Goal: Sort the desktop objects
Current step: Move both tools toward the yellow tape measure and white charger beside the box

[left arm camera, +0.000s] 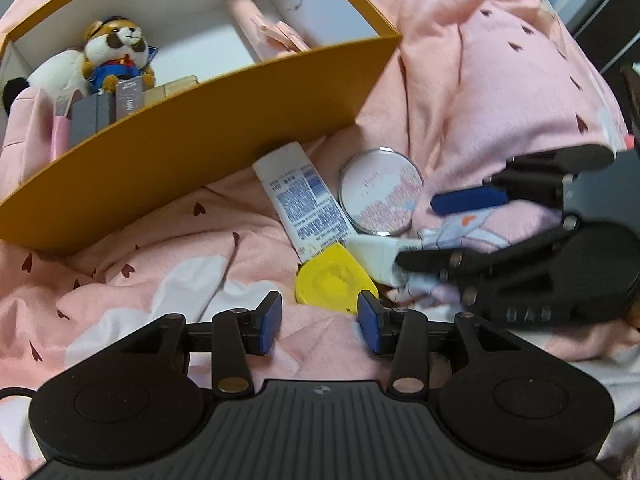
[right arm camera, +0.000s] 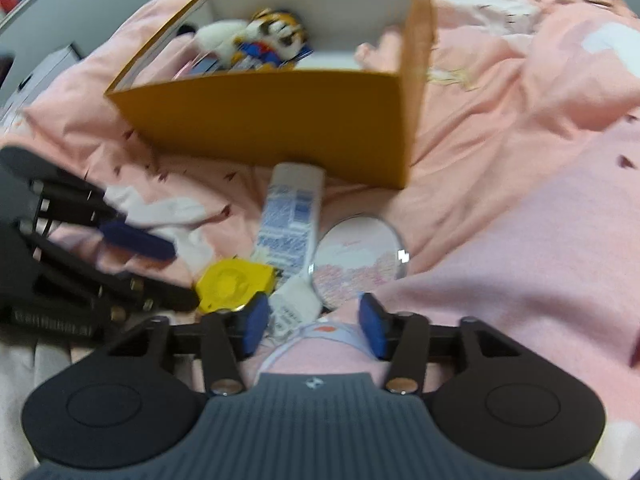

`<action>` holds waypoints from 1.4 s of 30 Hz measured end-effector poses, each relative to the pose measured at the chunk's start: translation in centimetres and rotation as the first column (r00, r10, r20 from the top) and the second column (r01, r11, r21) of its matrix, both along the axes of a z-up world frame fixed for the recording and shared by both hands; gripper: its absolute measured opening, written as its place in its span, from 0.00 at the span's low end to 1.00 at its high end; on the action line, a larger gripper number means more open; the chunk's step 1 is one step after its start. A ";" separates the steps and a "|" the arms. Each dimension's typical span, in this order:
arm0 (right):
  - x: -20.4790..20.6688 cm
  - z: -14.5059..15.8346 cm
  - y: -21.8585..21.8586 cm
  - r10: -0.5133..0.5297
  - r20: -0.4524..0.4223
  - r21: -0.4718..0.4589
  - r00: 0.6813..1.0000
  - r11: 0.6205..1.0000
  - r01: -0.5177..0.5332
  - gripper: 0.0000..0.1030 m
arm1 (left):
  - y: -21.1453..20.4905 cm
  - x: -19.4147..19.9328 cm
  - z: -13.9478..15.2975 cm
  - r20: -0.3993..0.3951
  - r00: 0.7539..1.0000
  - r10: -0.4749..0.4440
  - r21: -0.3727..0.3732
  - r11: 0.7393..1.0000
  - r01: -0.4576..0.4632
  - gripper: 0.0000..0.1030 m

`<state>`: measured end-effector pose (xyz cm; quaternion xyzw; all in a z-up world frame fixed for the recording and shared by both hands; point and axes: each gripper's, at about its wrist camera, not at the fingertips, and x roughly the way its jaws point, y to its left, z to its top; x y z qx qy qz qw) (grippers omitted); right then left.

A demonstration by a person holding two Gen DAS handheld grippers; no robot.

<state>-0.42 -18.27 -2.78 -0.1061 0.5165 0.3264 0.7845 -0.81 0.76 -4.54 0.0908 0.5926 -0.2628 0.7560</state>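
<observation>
Left gripper (left arm camera: 320, 322): jaws apart, holding nothing, poised over the pink bedding (left arm camera: 500, 80) just short of the yellow disc (left arm camera: 334, 282). Right gripper (right arm camera: 311, 326): jaws apart, the end of a small white tube (right arm camera: 296, 306) lying between them, contact not clear. Loose items cluster beside the orange box (left arm camera: 208, 128): a white printed tube (left arm camera: 304, 200) touching its wall, a round compact (left arm camera: 380, 190) just beside that tube. Inside the box: a plush toy (left arm camera: 116, 54), grey packets (left arm camera: 96, 114) and a pink item (left arm camera: 260, 28)
</observation>
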 end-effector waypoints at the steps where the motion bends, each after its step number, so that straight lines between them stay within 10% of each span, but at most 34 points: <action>1: 0.1 -0.1 0.2 0.011 -0.004 -0.009 1.000 1.000 -0.011 0.58 | 0.1 0.2 0.0 0.005 1.000 0.009 0.000 1.000 -0.009 0.47; 14: 1.0 -2.2 2.2 0.105 -0.101 -0.038 0.989 0.993 -0.109 0.62 | 1.2 1.4 -1.1 -0.040 0.995 0.097 -0.037 0.994 -0.098 0.49; 17: 1.0 -2.3 2.1 0.083 -0.103 -0.020 0.991 0.996 -0.086 0.46 | 1.3 1.4 -1.2 -0.044 0.994 0.100 -0.040 0.994 -0.102 0.49; 42: 3.4 -0.8 -0.2 -0.049 -0.101 0.073 0.994 0.996 0.057 0.46 | 0.9 1.9 -3.9 -0.139 0.978 0.153 -0.069 0.984 -0.163 0.64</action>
